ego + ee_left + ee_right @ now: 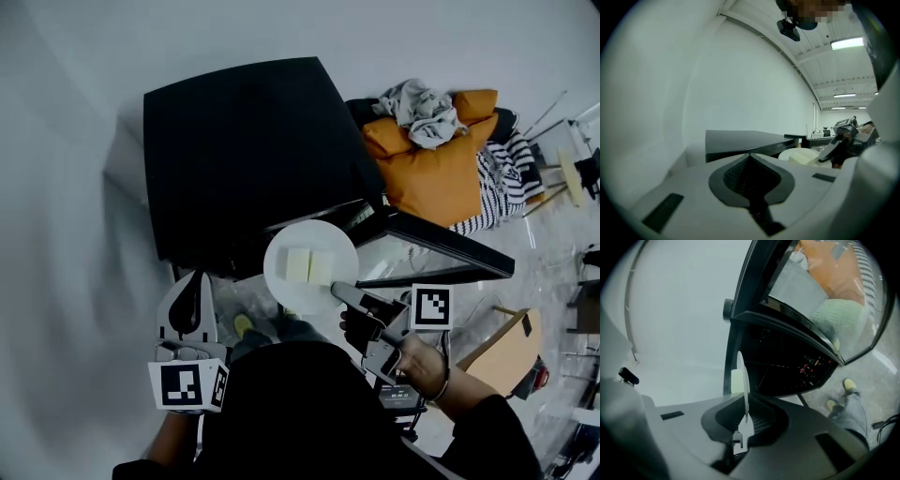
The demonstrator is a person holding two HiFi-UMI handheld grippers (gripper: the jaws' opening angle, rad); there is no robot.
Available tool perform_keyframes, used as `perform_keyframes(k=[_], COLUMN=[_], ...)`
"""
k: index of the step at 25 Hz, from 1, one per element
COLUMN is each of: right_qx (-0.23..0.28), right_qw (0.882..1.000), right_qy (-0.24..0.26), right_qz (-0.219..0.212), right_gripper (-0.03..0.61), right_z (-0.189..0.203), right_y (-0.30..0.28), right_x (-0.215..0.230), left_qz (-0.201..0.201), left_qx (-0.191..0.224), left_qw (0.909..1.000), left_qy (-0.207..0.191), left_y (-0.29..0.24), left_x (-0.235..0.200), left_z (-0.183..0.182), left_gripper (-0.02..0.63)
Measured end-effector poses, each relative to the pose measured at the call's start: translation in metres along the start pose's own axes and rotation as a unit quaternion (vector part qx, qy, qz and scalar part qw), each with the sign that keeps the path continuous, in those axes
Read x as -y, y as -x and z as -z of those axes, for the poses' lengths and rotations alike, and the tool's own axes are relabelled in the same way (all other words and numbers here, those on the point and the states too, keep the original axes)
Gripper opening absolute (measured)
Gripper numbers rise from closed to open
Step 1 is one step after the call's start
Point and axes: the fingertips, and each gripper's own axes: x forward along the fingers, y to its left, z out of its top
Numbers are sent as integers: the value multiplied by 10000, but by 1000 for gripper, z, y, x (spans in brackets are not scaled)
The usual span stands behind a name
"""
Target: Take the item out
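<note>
Two jaws of the right gripper [339, 289] were clenched on the near rim of the white plate [309, 234], which hung roughly level in front of the black oven [244, 150], beside its open door [441, 246]. Two pale blocks [298, 265] sat loose on it. The plate looked stiff, light and breakable, and a one-edge pinch risked tipping it and sliding the blocks. The left gripper [192, 281] hung nearby, closed on nothing. Open room lay toward the person.

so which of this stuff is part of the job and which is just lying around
In the job: white plate, pale blocks on it, right gripper clamped on its rim, black appliance, open door.
Lying about: orange cushion, grey cloth, striped fabric, cardboard box.
</note>
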Motion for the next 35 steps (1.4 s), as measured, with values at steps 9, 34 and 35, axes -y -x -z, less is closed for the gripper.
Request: perform_keyframes(k=[9,34,35], right_qx=[-84,16,3], right_qw=[9998,9981,9981], right_qy=[-94,332,341], right_qz=[-138,-523,-521], right_gripper=[17,17,18], right_z=[8,0,1], right_y=[4,20,19], right_x=[-19,-85,-85], left_qz=[118,203,202], left_qx=[40,265,267], left_qw=[9999,9994,9994], left_qy=[-44,-25,-25], left_y=[-9,11,11], left_x=[0,12,12], left_z=[-9,-37,-37], left_gripper=[9,9,9])
